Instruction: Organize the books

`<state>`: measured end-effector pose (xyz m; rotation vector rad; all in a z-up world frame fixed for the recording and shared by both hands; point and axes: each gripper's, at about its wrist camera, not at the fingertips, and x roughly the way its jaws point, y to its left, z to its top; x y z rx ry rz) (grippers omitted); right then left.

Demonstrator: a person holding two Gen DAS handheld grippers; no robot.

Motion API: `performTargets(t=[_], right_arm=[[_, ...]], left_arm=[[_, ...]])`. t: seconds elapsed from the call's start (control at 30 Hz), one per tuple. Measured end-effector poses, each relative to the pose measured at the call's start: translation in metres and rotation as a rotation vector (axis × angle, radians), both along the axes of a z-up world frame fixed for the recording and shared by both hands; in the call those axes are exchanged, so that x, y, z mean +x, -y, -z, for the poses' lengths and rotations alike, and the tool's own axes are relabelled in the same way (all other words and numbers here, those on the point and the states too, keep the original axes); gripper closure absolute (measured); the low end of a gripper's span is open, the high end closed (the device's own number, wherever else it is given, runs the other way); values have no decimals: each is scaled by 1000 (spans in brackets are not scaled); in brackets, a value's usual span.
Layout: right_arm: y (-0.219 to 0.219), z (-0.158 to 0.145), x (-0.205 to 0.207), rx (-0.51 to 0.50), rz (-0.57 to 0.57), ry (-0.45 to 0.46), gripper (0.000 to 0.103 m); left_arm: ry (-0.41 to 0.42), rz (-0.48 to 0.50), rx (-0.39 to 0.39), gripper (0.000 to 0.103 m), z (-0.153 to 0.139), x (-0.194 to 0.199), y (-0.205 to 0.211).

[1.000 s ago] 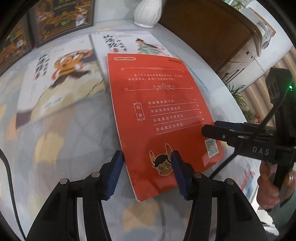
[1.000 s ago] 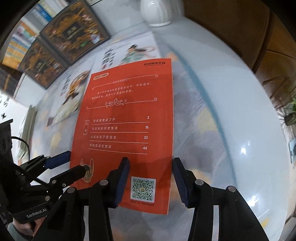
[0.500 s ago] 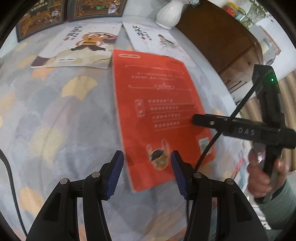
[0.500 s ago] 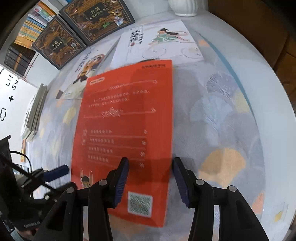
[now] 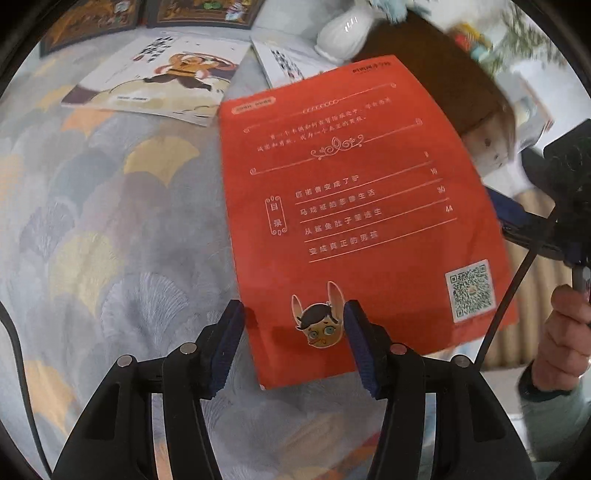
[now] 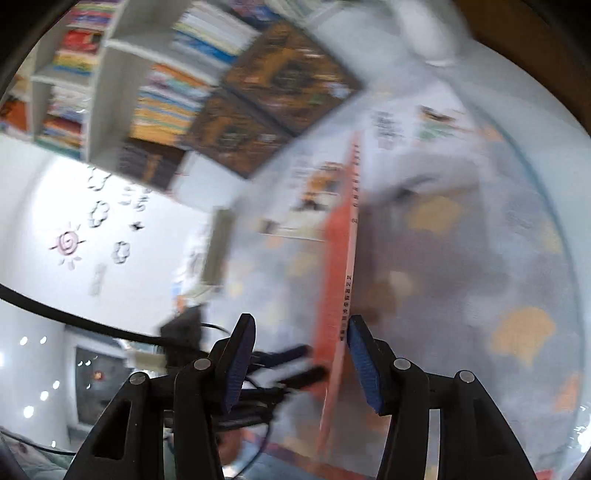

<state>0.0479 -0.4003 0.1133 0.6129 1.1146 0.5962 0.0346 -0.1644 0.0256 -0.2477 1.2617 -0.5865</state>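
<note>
A red book [image 5: 362, 221] with a contents list and a QR code is tilted, its right side raised off the patterned tablecloth [image 5: 110, 221]. My left gripper [image 5: 293, 347] is open over the book's near left corner, with no pad pressing on it. A blue fingertip [image 5: 513, 218] of the other gripper shows behind the book's raised right edge. In the blurred right wrist view the red book [image 6: 334, 266] appears edge-on between the jaws of my right gripper [image 6: 299, 354]. It lies against the right pad, and the left pad stands well clear of it.
A monkey picture book [image 5: 166, 77] and a white book [image 5: 291, 62] lie flat beyond. Dark hardcovers [image 5: 199, 11] lean at the back beside a white vase [image 5: 343, 33]. A wooden cabinet [image 5: 424, 74] stands at the right, a bookshelf [image 6: 110, 74] at the left.
The red book lay flat on the table; now its right side is lifted and it shows edge-on in the right wrist view. The right gripper has risen and tipped up. Both jaws look as wide as before.
</note>
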Motion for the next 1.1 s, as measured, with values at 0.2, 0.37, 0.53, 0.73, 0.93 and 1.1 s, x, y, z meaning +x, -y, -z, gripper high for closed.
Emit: performTargets(t=[0.2,0.37,0.53,0.73,0.93,1.1], right_arm=[[-86,-27,15,21,-155,70,52],[-156,-9,23,2,-250,16,52],[-168,24,18,-216,-191,-40,54],[-150,71,7,-422,-89,-124,70],[-154,95,-3,-453,-65,-157,73],[-166,101,-13,-460,-82,-149,76]], left_arm=[[51,-204,12,51,-28,-6,-80],[91,-416,152,51,-44,-20,-165],[57,-444,226,51,-36,-22,-197],[21,-318,230,51,-17,-8,-171],[11,-324,283,54,-8,0,-168],[-29,-243,223,54,-5,7,-161]])
